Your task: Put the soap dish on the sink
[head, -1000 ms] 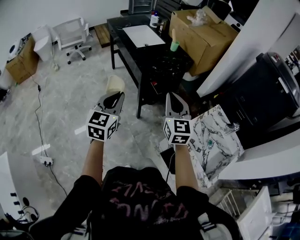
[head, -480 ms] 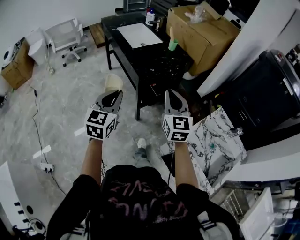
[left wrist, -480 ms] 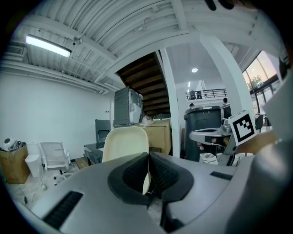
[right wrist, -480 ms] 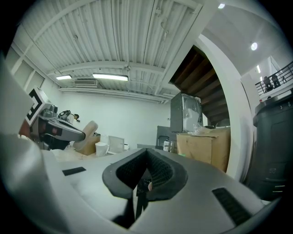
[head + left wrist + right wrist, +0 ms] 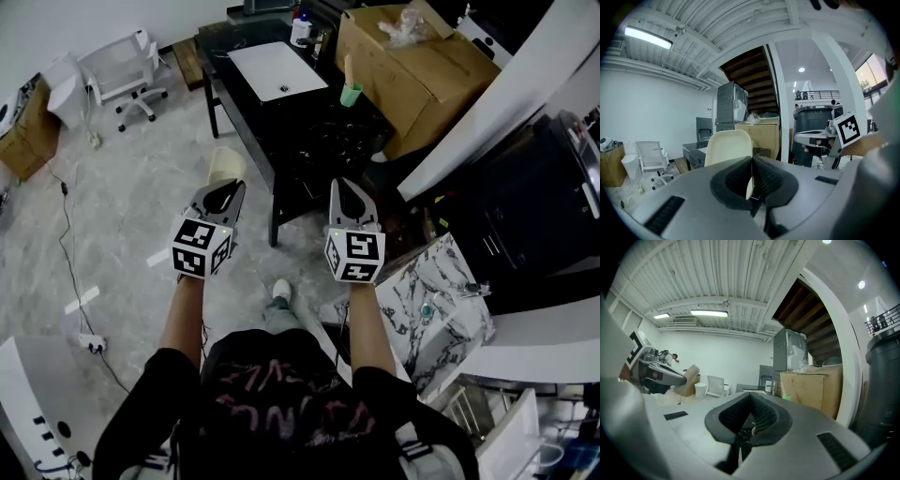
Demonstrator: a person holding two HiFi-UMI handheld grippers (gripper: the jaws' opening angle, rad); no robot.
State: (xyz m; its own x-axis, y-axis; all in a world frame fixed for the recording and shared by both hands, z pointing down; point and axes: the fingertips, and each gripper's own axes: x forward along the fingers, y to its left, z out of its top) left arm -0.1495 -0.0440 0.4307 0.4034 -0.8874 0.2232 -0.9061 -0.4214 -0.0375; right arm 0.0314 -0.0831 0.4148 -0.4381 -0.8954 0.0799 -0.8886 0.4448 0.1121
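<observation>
Floor (image 5: pixel 122 216); soap dish (image 5: pixel 729 147) rim buried between fingers (image 5: pixel 736 180)

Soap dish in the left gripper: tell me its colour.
Plain cream. The soap dish shows best in the left gripper view, held by the left gripper.

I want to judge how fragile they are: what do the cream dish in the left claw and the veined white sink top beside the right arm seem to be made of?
Soap dish: probably plastic, possibly glazed ceramic; it is uniform cream, smooth, with a thin rounded edge and a dull sheen.
Sink top: marble or a marble-look stone; it is white with dark irregular veins. Its gloss cannot be judged from the head view.
</observation>
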